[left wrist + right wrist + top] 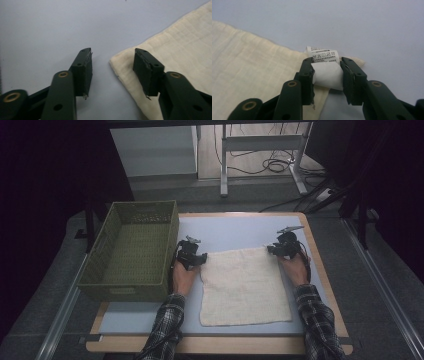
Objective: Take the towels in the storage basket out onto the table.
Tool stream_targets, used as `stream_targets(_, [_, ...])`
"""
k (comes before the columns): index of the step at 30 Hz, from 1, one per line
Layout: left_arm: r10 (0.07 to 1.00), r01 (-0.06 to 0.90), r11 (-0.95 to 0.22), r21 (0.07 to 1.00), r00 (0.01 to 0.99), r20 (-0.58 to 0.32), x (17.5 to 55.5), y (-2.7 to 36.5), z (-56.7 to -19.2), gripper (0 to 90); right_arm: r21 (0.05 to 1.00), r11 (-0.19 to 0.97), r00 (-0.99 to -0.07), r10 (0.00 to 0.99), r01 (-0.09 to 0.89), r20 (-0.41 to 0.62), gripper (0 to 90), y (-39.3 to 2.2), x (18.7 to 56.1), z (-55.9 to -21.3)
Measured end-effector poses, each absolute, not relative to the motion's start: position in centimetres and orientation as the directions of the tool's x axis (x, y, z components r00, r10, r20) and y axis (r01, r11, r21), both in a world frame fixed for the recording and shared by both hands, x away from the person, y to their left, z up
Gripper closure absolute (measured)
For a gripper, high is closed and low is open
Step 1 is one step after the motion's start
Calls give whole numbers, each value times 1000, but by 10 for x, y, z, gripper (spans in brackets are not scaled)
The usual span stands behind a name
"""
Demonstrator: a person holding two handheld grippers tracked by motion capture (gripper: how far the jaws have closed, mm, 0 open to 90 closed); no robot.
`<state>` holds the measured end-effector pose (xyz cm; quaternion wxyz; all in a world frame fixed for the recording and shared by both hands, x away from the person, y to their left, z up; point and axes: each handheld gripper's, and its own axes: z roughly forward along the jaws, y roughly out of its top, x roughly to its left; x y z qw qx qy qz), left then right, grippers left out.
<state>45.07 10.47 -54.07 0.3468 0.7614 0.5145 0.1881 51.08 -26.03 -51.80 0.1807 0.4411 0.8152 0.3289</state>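
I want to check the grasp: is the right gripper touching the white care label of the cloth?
Touching. In the right gripper view, the right gripper has both jaws against the sides of the care label, which bulges between them.

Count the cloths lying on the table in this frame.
1. The cream cloth lies flat on the blue mat, right of the green basket. The left gripper and right gripper are at its two far corners.

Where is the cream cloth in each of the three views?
High view: cream cloth lies flat at table centre, right of the green basket.
Left gripper view: its corner fills the right side, one jaw over it.
Right gripper view: it spreads left, under the jaws.
Shared landmark: the pale blue mat under the cloth.
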Motion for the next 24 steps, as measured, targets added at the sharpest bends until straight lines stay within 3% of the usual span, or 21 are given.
stream_targets(1, [912,647,-230,727,405,-72,450,105,-542,541,696,383,-532,847,607,-2,662,-259,511,-518])
stream_targets(2, [911,647,-220,730,405,-84,449,105,-542,622,696,366,-513,858,618,4,752,-259,510,-518])
stream_targets(4, [909,650,-219,727,407,-89,450,105,-541,654,699,356,-512,859,620,17,785,-259,509,-518])
stream_targets(7, [892,657,-232,717,438,-113,450,103,-539,871,689,339,-514,856,641,57,869,-260,507,-517])
stream_targets(16, [903,617,-215,757,420,-86,464,107,-517,885,720,358,-513,859,594,-5,875,-263,507,-499])
stream_targets(24, [885,588,-282,758,464,-30,455,93,-501,875,746,347,-518,855,568,-3,874,-273,496,-477])
